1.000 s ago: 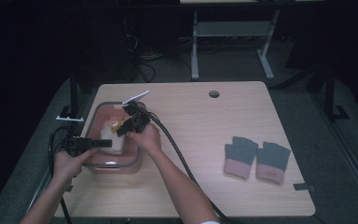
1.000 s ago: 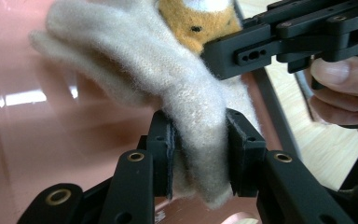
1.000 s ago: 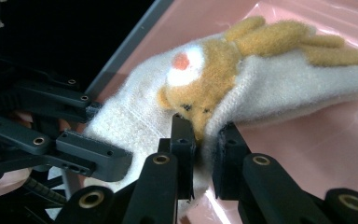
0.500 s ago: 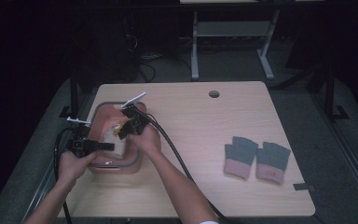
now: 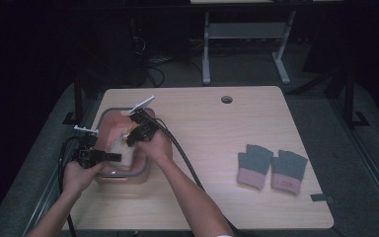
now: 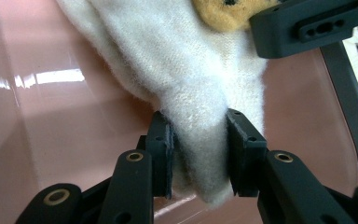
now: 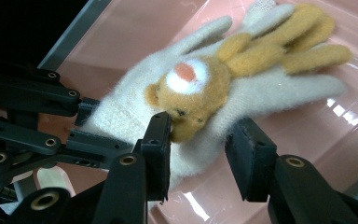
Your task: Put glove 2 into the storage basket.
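A cream knitted glove (image 7: pixel 242 93) with an orange animal face on its back lies in a pink bin (image 5: pixel 143 173) at the table's left. My left gripper (image 6: pixel 199 149) is shut on the glove's cuff (image 6: pixel 200 140), with the wool pinched between both pads. My right gripper (image 7: pixel 200 140) hangs over the glove's middle. Its jaws have just been opening and now straddle the orange face, the right pad clear of the wool. In the high view the left gripper (image 5: pixel 111 157) reaches in from the bin's left side, and the right gripper (image 5: pixel 128 138) points down into the bin.
Two grey gloves with pink cuffs (image 5: pixel 255 165) (image 5: pixel 287 170) lie side by side on the right half of the table. A cable hole (image 5: pixel 226 99) sits near the far edge. A strip of black tape (image 5: pixel 322 198) lies near the front right corner.
The left hand has edged a little toward the bin. The right hand has kept its place over the bin.
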{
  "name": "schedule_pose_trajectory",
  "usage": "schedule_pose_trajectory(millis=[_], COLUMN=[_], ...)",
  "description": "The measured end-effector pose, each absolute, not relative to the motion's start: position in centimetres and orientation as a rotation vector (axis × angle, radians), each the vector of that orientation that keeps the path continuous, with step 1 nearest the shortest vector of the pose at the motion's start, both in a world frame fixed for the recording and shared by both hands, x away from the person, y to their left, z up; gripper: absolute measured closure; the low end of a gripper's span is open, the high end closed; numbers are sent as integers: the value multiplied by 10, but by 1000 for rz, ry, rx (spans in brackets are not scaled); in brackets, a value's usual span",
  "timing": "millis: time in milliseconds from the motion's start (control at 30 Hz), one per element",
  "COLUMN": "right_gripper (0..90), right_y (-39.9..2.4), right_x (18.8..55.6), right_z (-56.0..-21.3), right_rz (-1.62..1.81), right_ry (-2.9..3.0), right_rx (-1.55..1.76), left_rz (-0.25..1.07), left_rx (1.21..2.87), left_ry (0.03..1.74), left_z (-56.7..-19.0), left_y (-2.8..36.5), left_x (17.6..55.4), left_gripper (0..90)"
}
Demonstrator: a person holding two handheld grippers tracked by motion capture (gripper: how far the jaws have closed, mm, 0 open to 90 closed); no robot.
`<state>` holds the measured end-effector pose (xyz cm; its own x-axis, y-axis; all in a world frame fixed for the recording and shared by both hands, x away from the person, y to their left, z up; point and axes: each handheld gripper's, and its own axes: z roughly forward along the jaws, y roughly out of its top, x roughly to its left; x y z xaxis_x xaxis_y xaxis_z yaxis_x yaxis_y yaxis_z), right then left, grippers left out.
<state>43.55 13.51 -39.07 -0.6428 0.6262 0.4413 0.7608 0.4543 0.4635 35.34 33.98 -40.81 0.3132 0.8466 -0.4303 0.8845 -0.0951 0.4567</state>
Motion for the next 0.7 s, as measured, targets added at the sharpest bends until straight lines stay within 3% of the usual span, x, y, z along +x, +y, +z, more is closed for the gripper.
schedule_pose_trajectory(millis=[333,567,700], right_gripper=[567,555,554], right_y=[130,127,124], right_x=[435,433,432], right_z=[-384,-379,-377], right_rz=[-986,-1014,-1030], right_ry=[-2524,-2507,-2506], right_rx=[-1238,-1237,-1217], left_rz=[-70,-21,32], left_rx=[1940,1909,1883], left_ry=[1543,1540,1525], left_z=[-410,-397,-382], left_y=[341,346,348], left_x=[352,351,349], left_gripper=[623,499,497])
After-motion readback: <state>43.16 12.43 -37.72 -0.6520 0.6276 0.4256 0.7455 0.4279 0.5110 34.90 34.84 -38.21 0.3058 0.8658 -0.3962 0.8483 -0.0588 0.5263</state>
